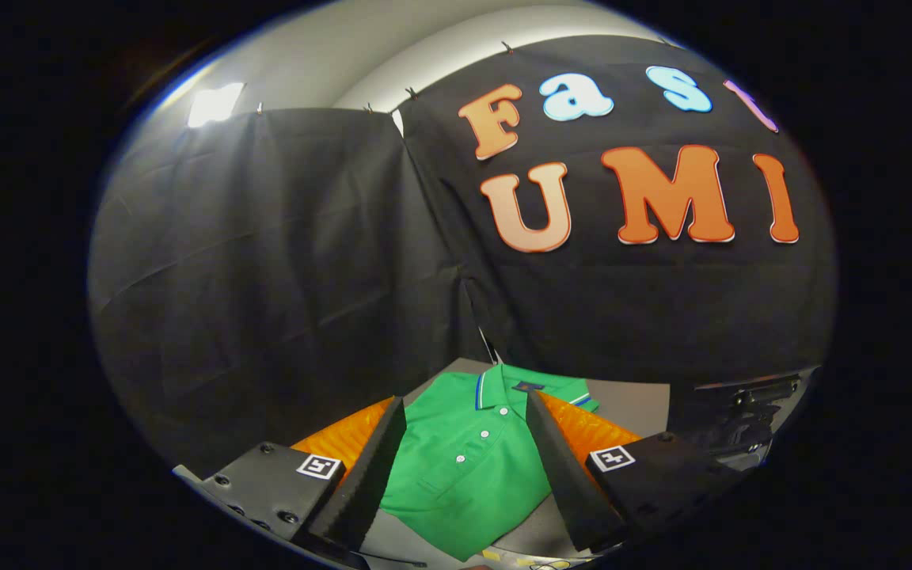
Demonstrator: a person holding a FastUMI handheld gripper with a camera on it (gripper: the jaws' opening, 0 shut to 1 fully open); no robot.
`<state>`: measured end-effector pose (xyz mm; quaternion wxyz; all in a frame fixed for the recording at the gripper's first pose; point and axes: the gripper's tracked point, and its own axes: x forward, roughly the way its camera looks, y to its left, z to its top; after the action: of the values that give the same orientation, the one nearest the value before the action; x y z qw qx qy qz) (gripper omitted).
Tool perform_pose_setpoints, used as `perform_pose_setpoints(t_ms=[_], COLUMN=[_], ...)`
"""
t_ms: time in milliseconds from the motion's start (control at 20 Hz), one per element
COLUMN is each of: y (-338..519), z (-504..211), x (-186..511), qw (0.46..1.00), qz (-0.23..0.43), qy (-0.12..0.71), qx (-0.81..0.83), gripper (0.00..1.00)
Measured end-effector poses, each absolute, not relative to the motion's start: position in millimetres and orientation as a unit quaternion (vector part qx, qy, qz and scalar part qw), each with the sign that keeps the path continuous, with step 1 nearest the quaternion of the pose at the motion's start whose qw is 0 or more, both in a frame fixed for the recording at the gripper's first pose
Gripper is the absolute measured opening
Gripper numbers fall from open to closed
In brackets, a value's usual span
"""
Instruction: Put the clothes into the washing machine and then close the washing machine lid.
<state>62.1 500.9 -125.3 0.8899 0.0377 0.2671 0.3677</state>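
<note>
My tongs (465,467) hang apart above the green shirt (464,467), which lies flat on the grey worktop (630,404) — I lower squarely and pinch a fold near the buttons.

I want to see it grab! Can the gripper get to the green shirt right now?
Probably yes. The gripper has its jaws open, and the green shirt lies flat on the grey table between them, with nothing covering it.

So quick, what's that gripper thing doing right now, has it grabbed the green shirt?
Gripper: open, holding nothing. Its fingers are spread apart above the green polo shirt, which lies flat on the grey table, not yet grabbed.
</note>
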Motion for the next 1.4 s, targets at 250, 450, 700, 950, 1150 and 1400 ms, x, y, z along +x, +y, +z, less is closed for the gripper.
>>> perform_pose_setpoints(t_ms=[250,450,700,950,1150,1400], y=[525,533,534,523,519,518], z=[-207,-246,-250,-250,-250,-250], x=[67,72,67,68,70,73], qw=[0.872,0.870,0.873,0.867,0.857,0.847], qz=[0.311,0.297,0.310,0.335,0.363,0.389], qy=[0.377,0.393,0.372,0.366,0.361,0.360], qx=[0.012,-0.028,-0.053,-0.048,-0.061,-0.054], gripper=[0.98,0.98,0.96,0.83,0.67,0.30])
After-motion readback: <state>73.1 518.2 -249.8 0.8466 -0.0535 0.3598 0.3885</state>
